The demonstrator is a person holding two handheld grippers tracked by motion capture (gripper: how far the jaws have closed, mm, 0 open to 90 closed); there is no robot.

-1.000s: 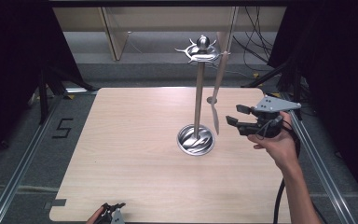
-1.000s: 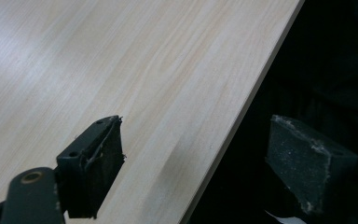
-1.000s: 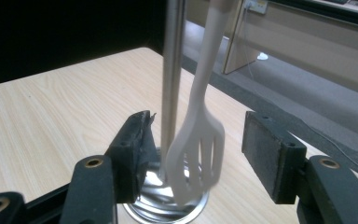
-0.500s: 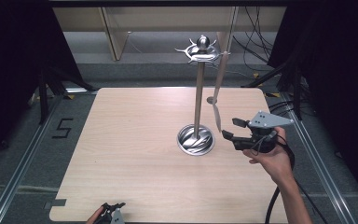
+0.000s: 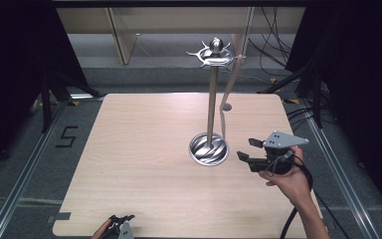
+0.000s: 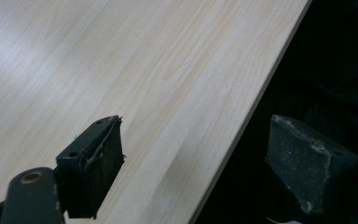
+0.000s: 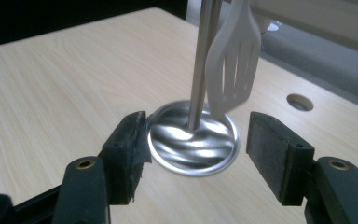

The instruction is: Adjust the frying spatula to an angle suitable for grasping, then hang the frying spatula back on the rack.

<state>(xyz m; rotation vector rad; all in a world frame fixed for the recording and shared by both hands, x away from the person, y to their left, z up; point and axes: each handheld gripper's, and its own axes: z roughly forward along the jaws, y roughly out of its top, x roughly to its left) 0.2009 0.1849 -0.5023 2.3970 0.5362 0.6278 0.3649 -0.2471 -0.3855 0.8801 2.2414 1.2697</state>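
**Open gripper closes in on hanging spatula**

On the counter (image 5: pixel 144 164), toward its right edge, a steel utensil stand (image 5: pixel 209 149) carries a pale slotted spatula (image 7: pixel 233 65) hanging from its top ring. Thin plastic, it looks light, slightly flexible and free to swing; the flat blade offers the surest hold. The right gripper (image 5: pixel 246 149), lower and nearer the stand's base than a second ago, has just been widening its fingers (image 7: pixel 126 149), nothing between them. The left gripper (image 5: pixel 121 224) rests open at the near edge.

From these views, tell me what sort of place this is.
Probably a lab recording station, not a kitchen: a bare wooden table framed by dark curtains, loose cables on the floor, and one utensil stand.
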